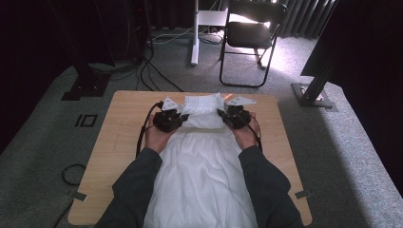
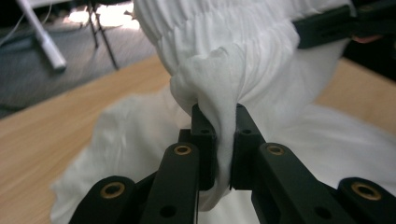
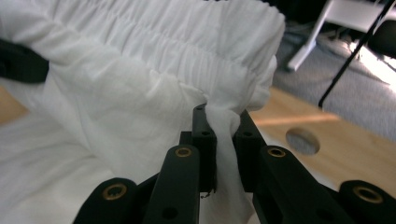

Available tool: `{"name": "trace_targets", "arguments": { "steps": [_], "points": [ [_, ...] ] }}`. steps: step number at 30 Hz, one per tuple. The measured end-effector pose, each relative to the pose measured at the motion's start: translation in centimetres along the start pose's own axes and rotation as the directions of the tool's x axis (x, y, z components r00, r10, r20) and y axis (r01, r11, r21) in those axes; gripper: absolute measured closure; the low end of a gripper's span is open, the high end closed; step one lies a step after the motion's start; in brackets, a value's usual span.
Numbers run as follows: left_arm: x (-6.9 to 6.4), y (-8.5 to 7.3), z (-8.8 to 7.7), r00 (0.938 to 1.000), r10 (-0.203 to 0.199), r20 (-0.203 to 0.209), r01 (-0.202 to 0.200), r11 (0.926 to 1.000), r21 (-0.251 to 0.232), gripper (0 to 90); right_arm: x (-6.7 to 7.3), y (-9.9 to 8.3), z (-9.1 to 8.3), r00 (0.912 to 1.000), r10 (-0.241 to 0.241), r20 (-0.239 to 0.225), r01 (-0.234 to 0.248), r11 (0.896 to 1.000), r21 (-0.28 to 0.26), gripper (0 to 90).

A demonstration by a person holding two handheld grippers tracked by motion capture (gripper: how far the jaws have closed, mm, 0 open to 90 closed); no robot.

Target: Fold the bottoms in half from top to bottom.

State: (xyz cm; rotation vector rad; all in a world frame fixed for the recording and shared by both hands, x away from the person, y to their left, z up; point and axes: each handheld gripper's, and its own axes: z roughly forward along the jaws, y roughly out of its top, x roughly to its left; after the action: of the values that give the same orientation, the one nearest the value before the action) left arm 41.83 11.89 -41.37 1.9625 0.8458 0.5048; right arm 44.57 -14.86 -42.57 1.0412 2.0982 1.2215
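A white garment [image 1: 202,161] with a gathered elastic waistband [image 1: 204,105] lies along the middle of the wooden table [image 1: 119,137]. Its waistband end is lifted off the table, stretched between both grippers. My left gripper [image 1: 177,117] is shut on the left end of the waistband; in the left gripper view a bunch of white cloth [image 2: 224,126] is pinched between the black jaws [image 2: 223,140]. My right gripper [image 1: 223,115] is shut on the right end of the waistband, with cloth [image 3: 224,130] squeezed between its jaws [image 3: 225,135] in the right gripper view.
A black folding chair [image 1: 252,33] and a white stand [image 1: 196,33] are on the carpet beyond the table. Black frame legs stand at the left [image 1: 85,80] and right [image 1: 316,85]. A round hole [image 3: 302,141] is in the tabletop near the right gripper. Cables lie on the floor.
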Motion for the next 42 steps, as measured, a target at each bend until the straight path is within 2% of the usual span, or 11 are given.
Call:
{"name": "trace_targets", "arguments": {
  "steps": [6,10,16,17,20,21,22,23,32,35,42],
  "points": [
    [-3.0,-0.6,-4.3,0.9941,0.095,0.052,-0.094,0.9952,-0.027,83.7,1.5,0.0,-5.1,0.9980,-0.022,-0.059,0.018,0.997,-0.072,82.9],
    [-4.1,-3.6,-5.2,0.9915,0.102,0.081,-0.105,0.9940,0.030,83.5,3.6,-2.3,-6.6,0.9937,-0.077,-0.081,0.074,0.996,-0.042,82.9],
    [-5.1,-8.8,-4.1,0.9887,0.052,0.141,-0.074,0.9854,0.154,82.6,6.1,-7.3,-6.4,0.9873,-0.098,-0.125,0.106,0.993,0.060,82.9],
    [-5.4,-10.8,-3.0,0.9868,0.049,0.154,-0.084,0.9698,0.229,82.6,6.5,-8.1,-6.2,0.9863,-0.107,-0.125,0.118,0.990,0.081,82.9],
    [-5.7,-13.1,-1.4,0.9863,0.052,0.156,-0.102,0.9393,0.328,82.4,7.7,-11.5,-4.9,0.9832,-0.095,-0.156,0.122,0.976,0.179,82.9],
    [-5.7,-13.1,-1.4,0.9863,0.052,0.156,-0.102,0.9393,0.328,82.5,7.7,-11.5,-4.9,0.9832,-0.095,-0.156,0.122,0.976,0.179,82.9],
    [-5.5,-13.8,-0.3,0.9885,0.088,0.123,-0.129,0.9146,0.383,82.5,7.9,-12.1,-4.5,0.9825,-0.082,-0.167,0.115,0.974,0.196,82.9],
    [-5.4,-13.9,0.1,0.9875,0.105,0.118,-0.143,0.9105,0.388,82.5,8.2,-13.1,-3.8,0.9813,-0.060,-0.183,0.102,0.968,0.231,82.8],
    [-2.5,-12.5,2.3,0.9866,0.154,0.056,-0.163,0.9027,0.398,82.5,8.9,-13.4,-1.2,0.9864,-0.046,-0.158,0.090,0.954,0.284,82.5],
    [-1.9,-11.9,3.3,0.9857,0.166,0.028,-0.164,0.9019,0.400,82.4,7.5,-13.4,0.5,0.9863,0.013,-0.165,0.035,0.958,0.285,82.5],
    [-0.5,-10.6,5.8,0.9893,0.137,-0.050,-0.108,0.9175,0.383,82.3,3.4,-11.2,4.8,0.9906,0.073,-0.116,-0.038,0.959,0.280,82.3]
  ]
}}
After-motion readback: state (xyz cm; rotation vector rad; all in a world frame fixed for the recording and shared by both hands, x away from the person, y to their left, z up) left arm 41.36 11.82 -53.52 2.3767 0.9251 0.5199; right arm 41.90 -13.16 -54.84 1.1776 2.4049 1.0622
